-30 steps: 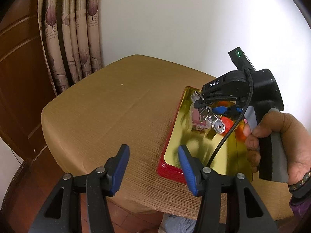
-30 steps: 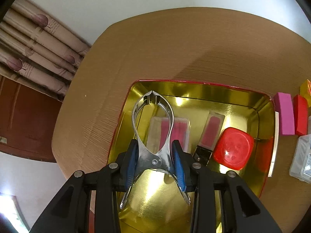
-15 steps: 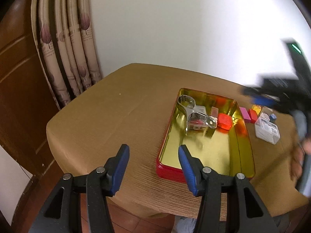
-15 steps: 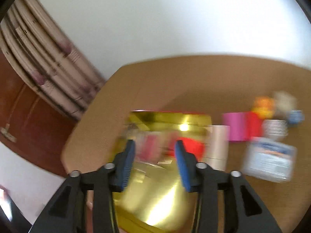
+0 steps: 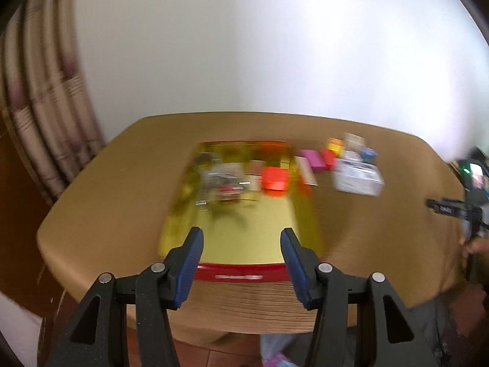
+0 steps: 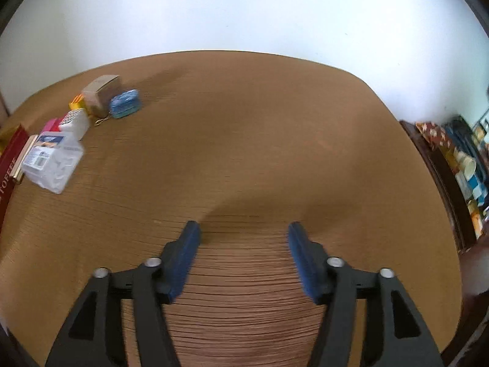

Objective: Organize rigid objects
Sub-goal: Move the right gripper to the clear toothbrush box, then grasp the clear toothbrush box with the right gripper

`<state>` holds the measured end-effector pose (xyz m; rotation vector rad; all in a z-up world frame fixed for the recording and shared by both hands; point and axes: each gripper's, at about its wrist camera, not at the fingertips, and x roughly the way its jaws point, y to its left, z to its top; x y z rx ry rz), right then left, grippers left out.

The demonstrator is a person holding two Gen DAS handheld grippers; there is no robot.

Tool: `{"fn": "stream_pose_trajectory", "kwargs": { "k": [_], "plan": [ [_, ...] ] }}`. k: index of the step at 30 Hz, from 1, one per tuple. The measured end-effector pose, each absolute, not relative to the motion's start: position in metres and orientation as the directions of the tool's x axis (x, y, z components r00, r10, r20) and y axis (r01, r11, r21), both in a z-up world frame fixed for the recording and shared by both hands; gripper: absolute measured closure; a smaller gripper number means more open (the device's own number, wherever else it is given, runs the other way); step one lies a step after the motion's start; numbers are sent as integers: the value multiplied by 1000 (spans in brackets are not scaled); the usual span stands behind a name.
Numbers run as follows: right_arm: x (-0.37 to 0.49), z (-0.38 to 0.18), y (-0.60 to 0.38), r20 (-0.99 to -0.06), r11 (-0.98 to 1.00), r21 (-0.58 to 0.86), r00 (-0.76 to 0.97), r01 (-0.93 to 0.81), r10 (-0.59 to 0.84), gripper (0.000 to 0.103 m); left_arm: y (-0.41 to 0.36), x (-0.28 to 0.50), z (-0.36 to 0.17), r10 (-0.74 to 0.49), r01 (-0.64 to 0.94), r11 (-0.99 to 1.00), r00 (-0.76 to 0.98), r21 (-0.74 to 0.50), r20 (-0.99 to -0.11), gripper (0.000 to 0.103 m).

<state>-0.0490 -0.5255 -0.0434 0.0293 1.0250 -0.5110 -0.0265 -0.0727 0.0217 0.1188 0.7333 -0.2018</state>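
A red tin with a gold inside (image 5: pixel 238 275) sits on the brown table. In it lie a metal clamp (image 5: pixel 220 180) and a red square lid (image 5: pixel 275 179), all blurred. Right of the tin lie a pink block (image 5: pixel 313 159), a red block (image 5: pixel 328 156) and a clear plastic box (image 5: pixel 357 179). My left gripper (image 5: pixel 241 244) is open and empty, just before the tin's near edge. My right gripper (image 6: pixel 243 238) is open and empty over bare cloth, well right of the clear plastic box (image 6: pixel 52 162), a blue piece (image 6: pixel 125 107) and a cardboard box (image 6: pixel 101 93).
The tin's red wall (image 6: pixel 9 165) shows at the right wrist view's left edge. A curtain (image 5: pixel 39 116) hangs at the left. A dark shelf with boxes (image 6: pixel 458 159) stands beyond the table's right side. The other gripper body (image 5: pixel 464 202) is at the table's right edge.
My right gripper let go of the metal clamp in the tin, opened and swung away to the right over bare table. My left gripper shifted right, facing the tin's near edge.
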Motion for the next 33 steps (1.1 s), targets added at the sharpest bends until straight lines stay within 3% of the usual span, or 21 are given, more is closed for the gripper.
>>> {"fn": "stream_pose_trajectory", "kwargs": {
  "k": [3,5,10,14,16,21,33],
  "plan": [
    [-56,-42,-539,-825,892,-151,444,427,-351,26,-100,-19,29,-230,319,948,681,-1,-695,49],
    [-57,-41,-544,-829,907,-110,466,407,-310,16,-123,-7,35,-284,372,928,643,-34,-711,49],
    [-61,-34,-539,-822,935,-12,528,354,-211,15,-160,21,43,-339,388,914,573,-117,-746,49],
    [-44,-9,-511,-780,988,99,626,119,3,15,-163,32,41,-335,355,923,559,-146,-758,49],
    [-21,3,-483,-784,996,60,615,-60,84,15,-162,34,35,-326,341,928,541,-152,-775,49],
    [45,3,-418,-830,930,-99,546,-354,119,13,-156,33,28,-316,320,933,507,-165,-802,49],
    [95,-59,-378,-929,841,-106,354,-530,105,14,-148,40,26,-326,318,930,488,-183,-810,49]
  ]
}}
